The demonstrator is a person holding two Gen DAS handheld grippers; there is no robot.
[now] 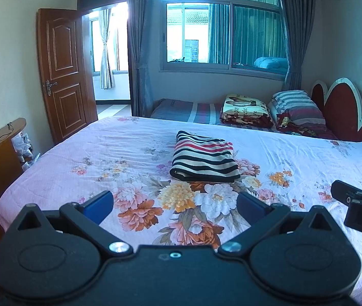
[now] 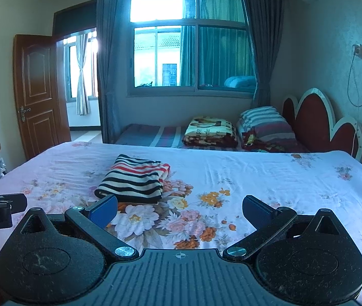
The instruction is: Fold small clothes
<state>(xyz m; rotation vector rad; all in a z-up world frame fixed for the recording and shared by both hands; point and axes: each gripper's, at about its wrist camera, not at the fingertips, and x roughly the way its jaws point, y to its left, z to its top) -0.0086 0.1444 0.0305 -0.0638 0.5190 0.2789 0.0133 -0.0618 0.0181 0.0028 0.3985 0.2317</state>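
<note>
My left gripper [image 1: 176,204] has its blue fingers [image 1: 99,204] spread wide, and nothing is between them. My right gripper [image 2: 179,210] is the same: fingers [image 2: 104,210] wide apart and holding nothing. Both hang over the near edge of the bed [image 1: 296,153], side by side and not touching.

The shirt [image 1: 204,159] has black, white and red stripes. It lies on the flower sheet, already folded into a neat block. It is far from both sets of fingers, out past them toward the window [image 1: 221,33].

From the left gripper the shirt sits almost straight ahead, a little to the right. From the right gripper it sits ahead and to the left, its near edge just past my left blue finger in that view. So it lies between the two grippers. I cannot tell which one is nearer.

Its long side seems to run from near to far, tipped a bit. The thick folded edge faces me.

I think this fold is done. If I go back to it, I must reach forward with both.
</note>
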